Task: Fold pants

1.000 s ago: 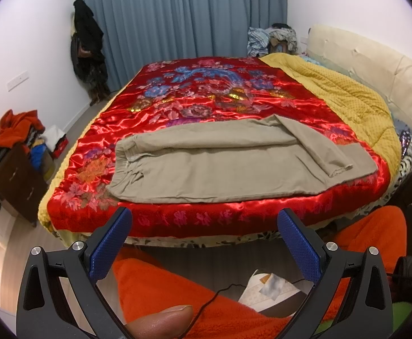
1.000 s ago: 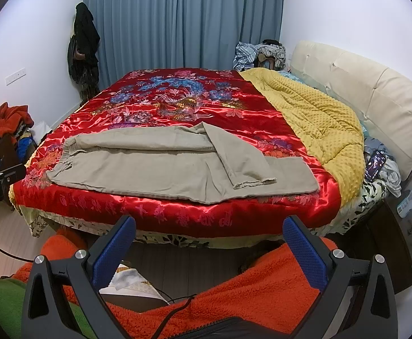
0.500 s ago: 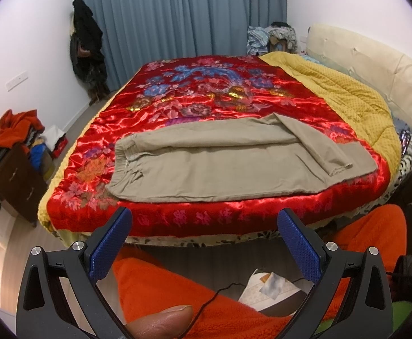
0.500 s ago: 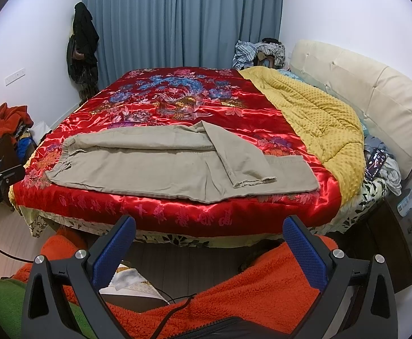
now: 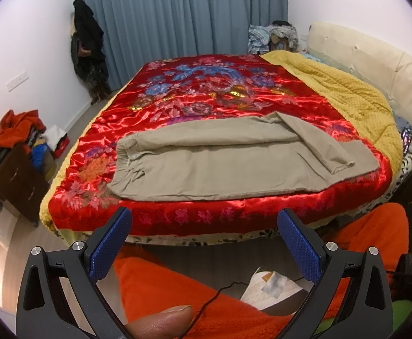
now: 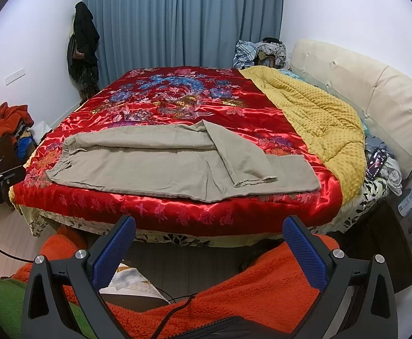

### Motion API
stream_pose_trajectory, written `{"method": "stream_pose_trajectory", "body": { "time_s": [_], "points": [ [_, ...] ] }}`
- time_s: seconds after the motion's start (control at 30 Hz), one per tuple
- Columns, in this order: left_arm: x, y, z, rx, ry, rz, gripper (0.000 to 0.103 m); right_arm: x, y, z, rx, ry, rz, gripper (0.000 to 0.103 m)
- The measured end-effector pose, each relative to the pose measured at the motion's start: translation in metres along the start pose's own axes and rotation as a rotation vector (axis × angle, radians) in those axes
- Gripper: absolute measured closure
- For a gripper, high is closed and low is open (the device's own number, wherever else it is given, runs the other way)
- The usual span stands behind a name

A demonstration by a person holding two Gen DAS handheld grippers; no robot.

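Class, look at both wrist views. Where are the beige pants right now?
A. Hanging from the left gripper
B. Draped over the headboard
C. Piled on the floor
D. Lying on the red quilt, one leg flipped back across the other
D: the pants lie on the red quilt, one leg folded across; both grippers are open, short of the bed.

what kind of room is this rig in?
A lived-in home bedroom, most likely: a bed with a cream padded headboard, drawn blue curtains, and khaki pants spread on the red satin quilt.

A red floral bedspread (image 6: 177, 107) covers the bed — a yellow quilt (image 6: 318, 113) beside it. Blue curtains (image 6: 183, 19) hang behind (drawn shut).
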State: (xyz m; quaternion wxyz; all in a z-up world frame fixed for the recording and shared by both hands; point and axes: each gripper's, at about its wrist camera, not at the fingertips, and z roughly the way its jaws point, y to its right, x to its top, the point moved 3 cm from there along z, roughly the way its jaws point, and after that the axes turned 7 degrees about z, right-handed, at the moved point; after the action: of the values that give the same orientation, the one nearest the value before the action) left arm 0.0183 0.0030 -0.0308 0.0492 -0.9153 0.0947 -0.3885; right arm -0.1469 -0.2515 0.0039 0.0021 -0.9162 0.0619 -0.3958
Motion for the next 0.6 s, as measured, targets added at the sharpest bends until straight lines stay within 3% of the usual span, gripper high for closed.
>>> {"method": "stream_pose_trajectory", "body": {
  "time_s": [0.6],
  "points": [
    [0.0002, -0.0044, 0.0006, 0.006, -0.008, 0.011, 0.0, 0.0, -0.002, 0.0028, -0.003, -0.016, 0.001, 0.0]
  ]
}}
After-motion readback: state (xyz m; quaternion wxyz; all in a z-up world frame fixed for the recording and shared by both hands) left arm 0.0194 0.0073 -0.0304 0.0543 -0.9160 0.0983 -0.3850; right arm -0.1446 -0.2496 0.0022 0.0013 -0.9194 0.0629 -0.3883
